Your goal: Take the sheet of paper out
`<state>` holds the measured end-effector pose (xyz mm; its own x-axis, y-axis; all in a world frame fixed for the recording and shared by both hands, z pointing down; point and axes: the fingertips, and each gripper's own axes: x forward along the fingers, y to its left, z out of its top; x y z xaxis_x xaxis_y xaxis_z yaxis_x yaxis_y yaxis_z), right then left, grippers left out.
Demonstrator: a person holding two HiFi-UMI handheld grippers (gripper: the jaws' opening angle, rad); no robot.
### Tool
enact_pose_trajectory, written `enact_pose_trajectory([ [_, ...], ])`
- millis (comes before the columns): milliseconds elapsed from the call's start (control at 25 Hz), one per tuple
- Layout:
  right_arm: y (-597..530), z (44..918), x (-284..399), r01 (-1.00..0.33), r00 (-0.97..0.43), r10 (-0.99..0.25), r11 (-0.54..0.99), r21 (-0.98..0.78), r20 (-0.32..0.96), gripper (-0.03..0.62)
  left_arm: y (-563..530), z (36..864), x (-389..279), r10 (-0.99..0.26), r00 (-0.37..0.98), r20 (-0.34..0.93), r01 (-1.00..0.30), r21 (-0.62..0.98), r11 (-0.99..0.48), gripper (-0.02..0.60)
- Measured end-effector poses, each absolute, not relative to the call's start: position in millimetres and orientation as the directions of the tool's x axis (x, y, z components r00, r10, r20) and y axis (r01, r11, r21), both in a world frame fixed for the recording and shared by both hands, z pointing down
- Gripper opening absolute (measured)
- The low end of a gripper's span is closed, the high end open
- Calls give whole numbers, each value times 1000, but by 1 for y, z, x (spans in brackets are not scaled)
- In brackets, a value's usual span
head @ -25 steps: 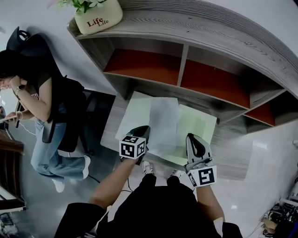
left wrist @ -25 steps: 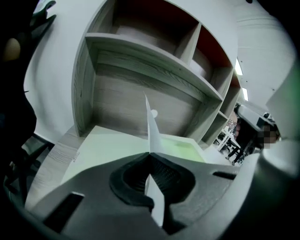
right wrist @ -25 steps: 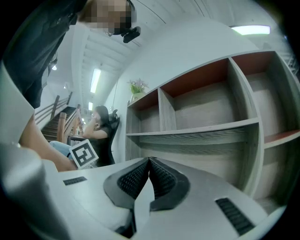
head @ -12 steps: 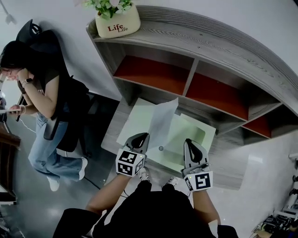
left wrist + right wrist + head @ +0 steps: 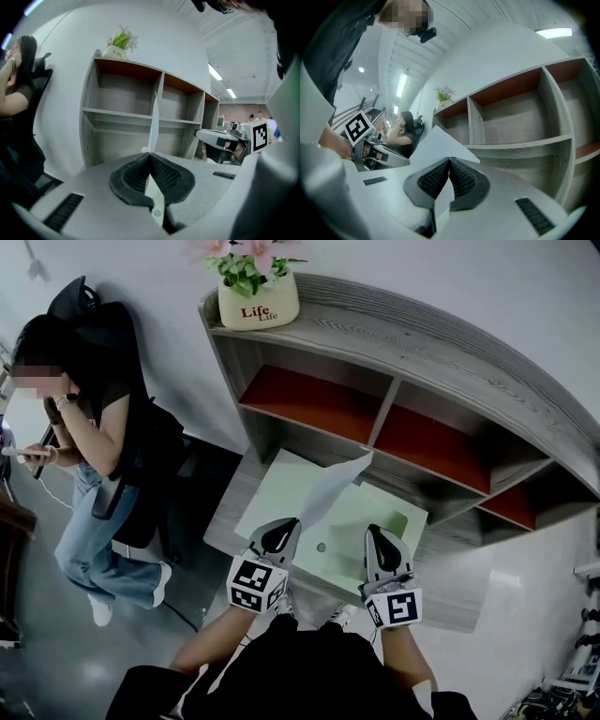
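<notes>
A white sheet of paper (image 5: pixel 330 486) stands lifted at a slant over a pale green folder (image 5: pixel 375 521) with a snap button, which lies on the low grey table (image 5: pixel 228 512). My left gripper (image 5: pixel 285 527) is shut on the sheet's near corner. In the left gripper view the sheet (image 5: pixel 153 119) runs edge-on up from the shut left gripper (image 5: pixel 150 154). My right gripper (image 5: pixel 374 533) is shut on the folder's near edge. In the right gripper view a thin pale flap of the folder (image 5: pixel 442 193) sits pinched in the right gripper (image 5: pixel 449 160), and the sheet (image 5: pixel 433 143) rises behind it.
A grey curved shelf unit (image 5: pixel 441 362) with red-backed compartments stands right behind the table. A flower pot (image 5: pixel 259 302) sits on its top left end. A person (image 5: pixel 89 418) sits in a chair at the far left. Light floor lies to the right.
My left gripper has risen with the sheet, which went from lying flat on the folder to standing up at a slant. The right gripper has stayed put on the folder.
</notes>
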<state>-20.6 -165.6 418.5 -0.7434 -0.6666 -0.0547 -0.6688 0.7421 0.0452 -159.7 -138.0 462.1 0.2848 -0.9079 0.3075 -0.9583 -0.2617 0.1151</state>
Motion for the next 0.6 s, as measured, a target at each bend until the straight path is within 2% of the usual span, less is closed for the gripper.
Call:
enact_pose_trajectory([
  [320,-166,394,-17,-680,-732,-673,729,78,-103,21,-137,419,-159,-935,283,215,-959,43,-280,6],
  [600,-172,364,-15,-695,-718,-680,710,110,-147,21,-149,383,-163,-952,278,126,-961,50,-274,6],
])
